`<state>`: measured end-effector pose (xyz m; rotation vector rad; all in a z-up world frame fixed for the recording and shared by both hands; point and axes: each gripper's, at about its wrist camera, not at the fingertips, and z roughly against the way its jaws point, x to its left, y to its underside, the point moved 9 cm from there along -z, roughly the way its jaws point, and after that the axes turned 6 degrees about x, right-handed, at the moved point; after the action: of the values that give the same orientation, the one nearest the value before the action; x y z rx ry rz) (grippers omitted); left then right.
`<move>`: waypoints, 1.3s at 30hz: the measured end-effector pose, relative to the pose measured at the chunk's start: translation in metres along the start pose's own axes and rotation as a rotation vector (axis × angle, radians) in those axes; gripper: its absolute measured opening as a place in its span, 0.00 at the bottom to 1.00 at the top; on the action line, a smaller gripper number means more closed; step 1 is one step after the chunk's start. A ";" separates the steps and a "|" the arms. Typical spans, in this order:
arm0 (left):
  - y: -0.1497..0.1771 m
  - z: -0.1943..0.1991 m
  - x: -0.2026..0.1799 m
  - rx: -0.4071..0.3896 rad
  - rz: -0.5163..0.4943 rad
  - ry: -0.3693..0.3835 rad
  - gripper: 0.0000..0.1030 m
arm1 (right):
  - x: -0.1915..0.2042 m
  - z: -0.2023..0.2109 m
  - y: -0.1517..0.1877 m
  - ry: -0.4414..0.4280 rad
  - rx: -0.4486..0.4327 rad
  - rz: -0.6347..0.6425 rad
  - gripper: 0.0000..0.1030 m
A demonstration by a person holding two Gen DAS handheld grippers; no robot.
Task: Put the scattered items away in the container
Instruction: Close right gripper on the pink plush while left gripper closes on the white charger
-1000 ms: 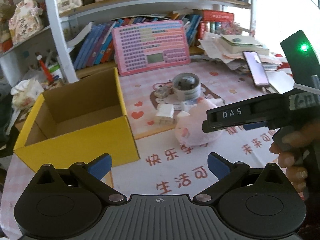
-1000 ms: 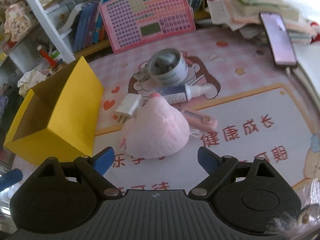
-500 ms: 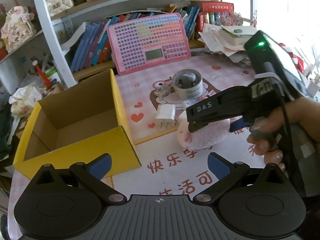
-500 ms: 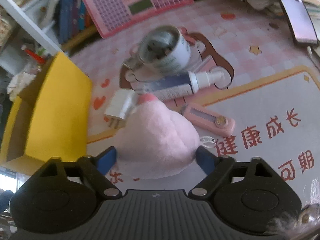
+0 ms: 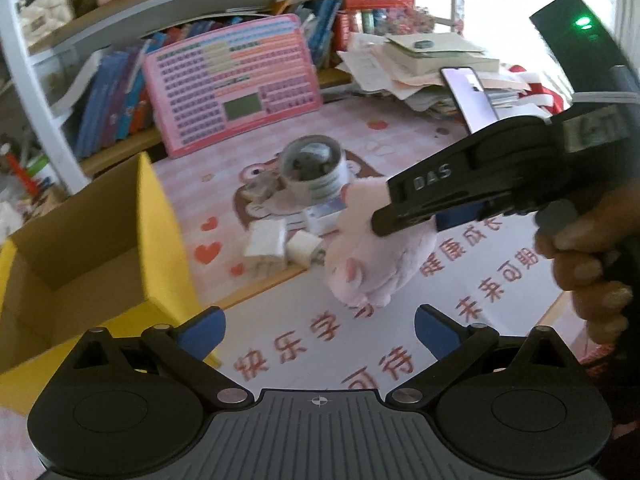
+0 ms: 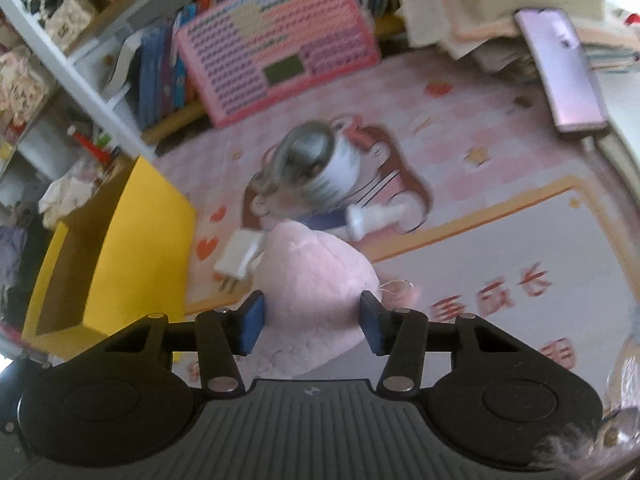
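Note:
A pink plush toy (image 6: 316, 280) sits between the blue pads of my right gripper (image 6: 311, 322), whose jaws are closing and press it on both sides. In the left wrist view the plush toy (image 5: 372, 264) hangs from the right gripper (image 5: 400, 220), feet down, just above the mat. The yellow cardboard box (image 5: 160, 280) stands open-topped at the left, and the plush is apart from it. My left gripper (image 5: 320, 332) stands open, with nothing between its fingers, near the box's front corner. A white plug (image 6: 238, 258), a round tin (image 6: 316, 164) and a tube (image 6: 372, 216) lie on the mat beyond.
A pink keyboard toy (image 5: 232, 84) leans against the bookshelf at the back. A phone (image 5: 468, 100) rests on a heap of papers at the back right. A person's hand (image 5: 580, 264) grips the right gripper's handle. Printed mat lies between box and plush.
The right gripper moved in over the plush toy, its jaws narrowed onto it, and the toy came up off the mat. The left gripper shifted, so the box sits closer at its left.

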<state>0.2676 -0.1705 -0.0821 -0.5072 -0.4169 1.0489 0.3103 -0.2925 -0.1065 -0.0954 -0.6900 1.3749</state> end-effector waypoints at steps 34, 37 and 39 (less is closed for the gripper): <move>-0.053 -0.133 0.007 0.153 0.140 -0.104 0.52 | -0.108 -0.012 -0.012 0.092 0.015 -0.211 0.69; -0.054 -0.133 0.007 0.146 0.141 -0.103 0.52 | -0.109 -0.014 -0.012 0.085 0.015 -0.213 0.70; -0.054 -0.134 0.008 0.142 0.139 -0.106 0.51 | -0.109 -0.015 -0.012 0.081 0.018 -0.217 0.70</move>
<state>0.3836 -0.2116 -0.1584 -0.3584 -0.4017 1.2344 0.3247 -0.3903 -0.1561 -0.0602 -0.6019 1.1626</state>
